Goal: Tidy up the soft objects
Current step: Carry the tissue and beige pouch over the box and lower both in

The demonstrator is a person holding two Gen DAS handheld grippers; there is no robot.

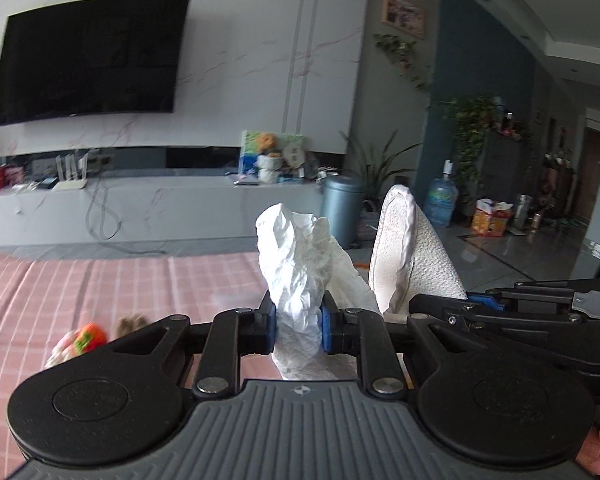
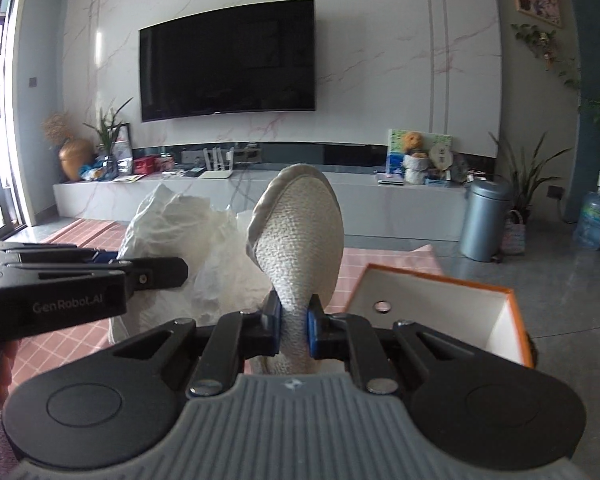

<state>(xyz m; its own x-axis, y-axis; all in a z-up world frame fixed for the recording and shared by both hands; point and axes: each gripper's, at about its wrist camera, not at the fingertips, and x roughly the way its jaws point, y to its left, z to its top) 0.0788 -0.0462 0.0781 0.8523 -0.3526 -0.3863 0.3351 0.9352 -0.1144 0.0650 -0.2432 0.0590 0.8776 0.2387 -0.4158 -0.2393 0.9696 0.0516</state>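
1. Your left gripper (image 1: 298,326) is clenched on a crumpled white bag (image 1: 300,264); the blue pads (image 1: 326,328) press its waist from both sides, and the bag's bunched top stands upright above them, toward 12 o'clock.
2. Your right gripper (image 2: 294,328) is clenched on a white slipper (image 2: 300,236), pinched low on its narrow end; the rounded sole rises upright and faces you, its knit texture plain.
3. In the left wrist view the slipper (image 1: 404,248) stands just beside the bag at 2 o'clock, with your right gripper (image 1: 476,300) entering from 3 o'clock.
4. In the right wrist view the bag (image 2: 180,240) sits at 10 o'clock of the slipper, and your left gripper (image 2: 112,260) reaches in from 9 o'clock. Whether bag and slipper touch is hard to tell; they overlap in both views.
5. A pink checked cloth (image 1: 100,280) lies under both grippers. On it, at 8 o'clock in the left view, is a blurred soft toy (image 1: 84,340) with orange and green patches, partly hidden by the gripper body.
6. An orange-edged box (image 2: 452,312), white inside and open at the top, stands at 3 o'clock of your right gripper, on the cloth's edge.
7. Background: a dark TV (image 2: 228,60) on a marble wall, a low console (image 2: 380,204) beneath it, and a grey bin (image 2: 486,220) at its right end.
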